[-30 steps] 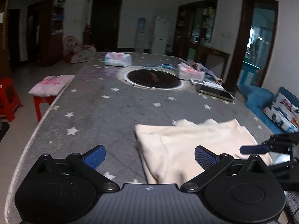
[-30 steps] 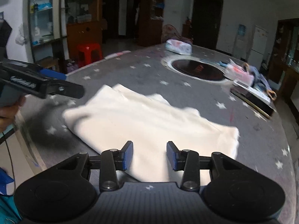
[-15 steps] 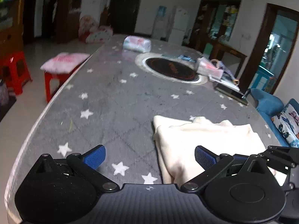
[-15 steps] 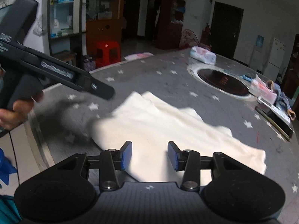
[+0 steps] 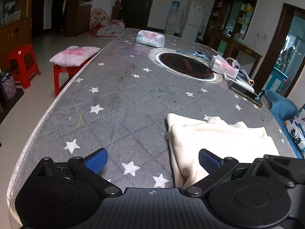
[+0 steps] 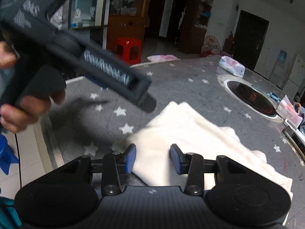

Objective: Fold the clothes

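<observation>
A cream folded garment (image 5: pixel 225 139) lies flat on the grey star-patterned table (image 5: pixel 122 99), near its front edge. My left gripper (image 5: pixel 152 161) stands open wide over bare table; its right pad (image 5: pixel 208 161) overlaps the garment's left edge and nothing is held. In the right wrist view the garment (image 6: pixel 190 133) stretches from the centre to the right. My right gripper (image 6: pixel 153 158) hovers over its near left corner, jaws partly apart and gripping nothing. A hand (image 6: pixel 28 106) holds the blurred left gripper (image 6: pixel 145 102) at the upper left.
A round inset hob (image 5: pixel 185 64) sits mid-table, a tissue pack (image 5: pixel 150 38) beyond it, and a box and a phone (image 5: pixel 246 93) at the right edge. A red stool with a pink cushion (image 5: pixel 74 55) stands left of the table. A blue sofa (image 5: pixel 282 106) is at the right.
The right gripper has slid left along the garment toward its near left corner. The left gripper now looms much larger and closer in the right wrist view. Both views have rolled slightly.
</observation>
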Tool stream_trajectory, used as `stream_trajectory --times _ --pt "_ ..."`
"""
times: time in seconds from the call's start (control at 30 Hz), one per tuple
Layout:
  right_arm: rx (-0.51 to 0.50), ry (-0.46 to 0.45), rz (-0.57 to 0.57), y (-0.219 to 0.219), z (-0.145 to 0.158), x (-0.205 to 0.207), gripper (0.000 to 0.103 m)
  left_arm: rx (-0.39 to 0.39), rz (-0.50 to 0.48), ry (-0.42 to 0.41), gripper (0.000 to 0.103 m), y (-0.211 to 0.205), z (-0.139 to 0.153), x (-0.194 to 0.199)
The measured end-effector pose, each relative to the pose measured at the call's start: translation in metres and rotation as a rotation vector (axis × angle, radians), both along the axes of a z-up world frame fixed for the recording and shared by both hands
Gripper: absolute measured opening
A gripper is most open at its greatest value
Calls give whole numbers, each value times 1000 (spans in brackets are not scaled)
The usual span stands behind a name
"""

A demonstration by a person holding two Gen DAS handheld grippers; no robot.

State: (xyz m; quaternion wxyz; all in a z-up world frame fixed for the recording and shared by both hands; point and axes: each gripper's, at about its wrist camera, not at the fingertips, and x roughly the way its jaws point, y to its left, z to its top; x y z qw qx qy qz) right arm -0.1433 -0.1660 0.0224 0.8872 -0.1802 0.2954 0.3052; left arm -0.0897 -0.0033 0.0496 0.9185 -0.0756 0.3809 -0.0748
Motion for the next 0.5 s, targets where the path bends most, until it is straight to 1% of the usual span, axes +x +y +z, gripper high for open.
stream_trajectory --times 0.1,0.2,0.27,0.33,0.4,0.5 --pt "15 -13 9 2 4 -2 40 -10 8 3 103 0 -1 1" --pt "-5 16 18 7 -4 3 40 -4 7 7 103 0 -1 1" --pt "-7 10 19 7 -4 2 40 1 8 6 103 0 -1 0" --pt "3 -1 24 5 3 -1 40 2 13 8 103 1 -2 1" --pt "0 -15 44 5 9 -6 41 -10 26 14 103 3 -2 4" --pt "-29 -24 109 13 11 -16 43 -44 41 29 103 6 -3 7"
